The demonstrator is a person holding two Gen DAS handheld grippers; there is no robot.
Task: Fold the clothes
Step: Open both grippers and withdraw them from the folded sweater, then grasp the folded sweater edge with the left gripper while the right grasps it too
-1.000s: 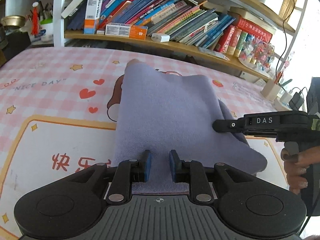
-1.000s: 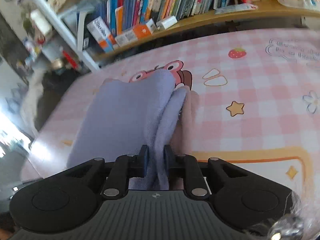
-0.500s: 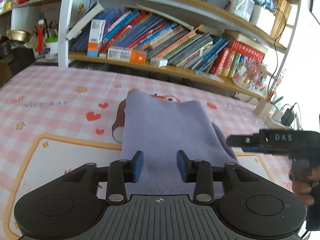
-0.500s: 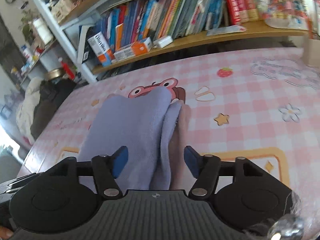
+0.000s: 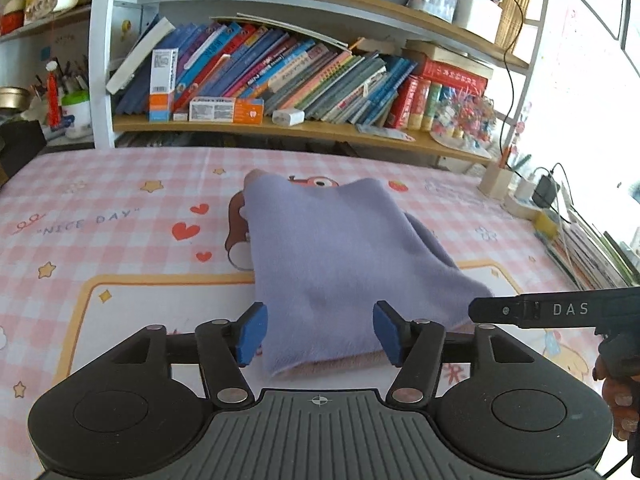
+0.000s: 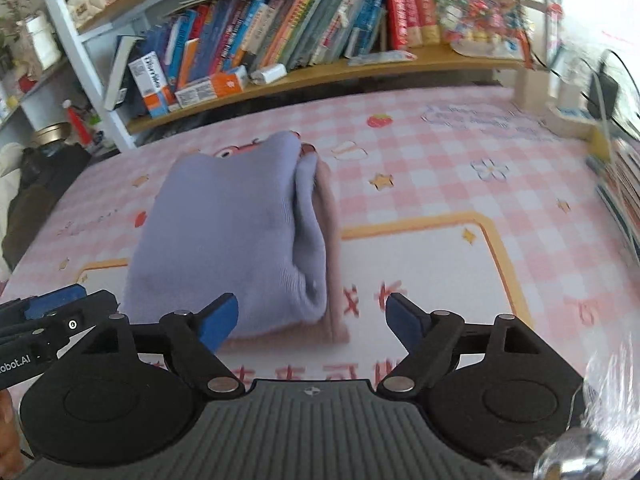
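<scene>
From the left wrist, the left gripper (image 5: pixel 316 334) gapes wide and empty just short of the folded lilac fleece garment (image 5: pixel 340 256) on the pink checked tablecloth (image 5: pixel 120 216); lift straight clear, I'd judge, sparing its near hem. From the right wrist, the right gripper (image 6: pixel 312 320) is equally spread and empty near the garment's layered right edge, which looks worth squaring before any further fold.

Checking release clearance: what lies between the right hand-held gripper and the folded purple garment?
Only bare tablecloth shows between the right hand-held gripper and folded purple garment, in the right wrist view.

The folded garment (image 5: pixel 340 256) is soft, matt lilac fleece with a fuzzy nap over a pink layer. Beneath it, the tabletop (image 5: pixel 120 216) carries a smooth printed covering. Each tool, left (image 5: pixel 318 334) and right (image 6: pixel 312 320), is matt black plastic with blue pads (image 5: pixel 250 332).
</scene>
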